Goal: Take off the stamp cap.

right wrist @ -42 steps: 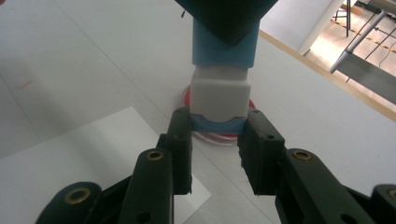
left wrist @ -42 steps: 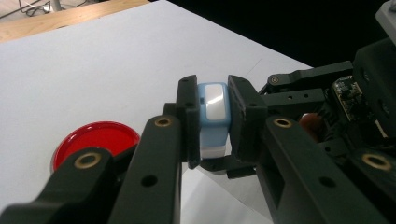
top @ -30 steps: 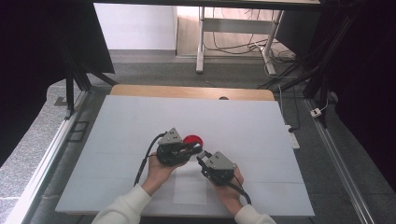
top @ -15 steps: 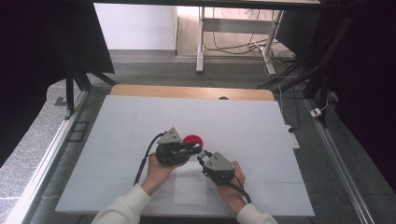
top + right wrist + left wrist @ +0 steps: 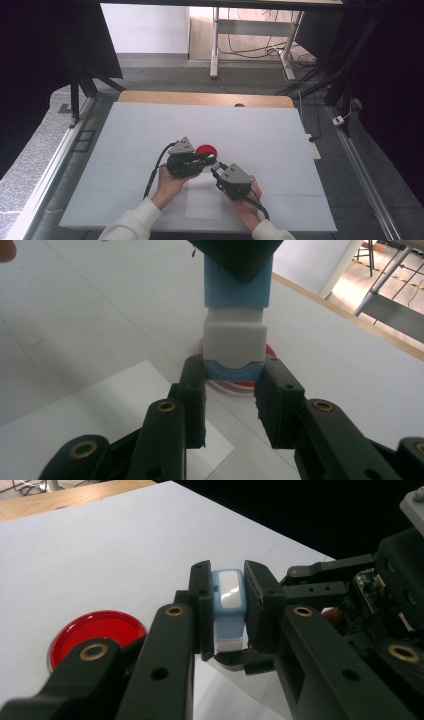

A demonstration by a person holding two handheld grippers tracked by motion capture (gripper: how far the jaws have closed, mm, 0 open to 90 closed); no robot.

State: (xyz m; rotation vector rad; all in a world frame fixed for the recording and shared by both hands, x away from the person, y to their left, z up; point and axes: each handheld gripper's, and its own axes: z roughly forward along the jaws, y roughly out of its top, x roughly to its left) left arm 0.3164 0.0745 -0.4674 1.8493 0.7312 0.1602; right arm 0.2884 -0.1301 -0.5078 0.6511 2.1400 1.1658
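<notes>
A small blue and white block (image 5: 228, 597) is held between both grippers, just above the table. My left gripper (image 5: 227, 575) is shut on its blue body, white face up. My right gripper (image 5: 235, 369) is shut on the other end, where a white cap with a blue rim (image 5: 234, 347) sits between the pads. In the high view the left gripper (image 5: 211, 159) and right gripper (image 5: 216, 170) meet tip to tip near the table's middle. A round red dish (image 5: 206, 150) lies flat on the table just behind them, and the same red dish (image 5: 95, 630) is beside the left jaw.
A white mat (image 5: 150, 130) covers the table, with a wooden strip (image 5: 200, 98) along its far edge. A white paper sheet (image 5: 202, 202) lies near the front edge between the person's forearms. Dark frames and cables stand beyond the table.
</notes>
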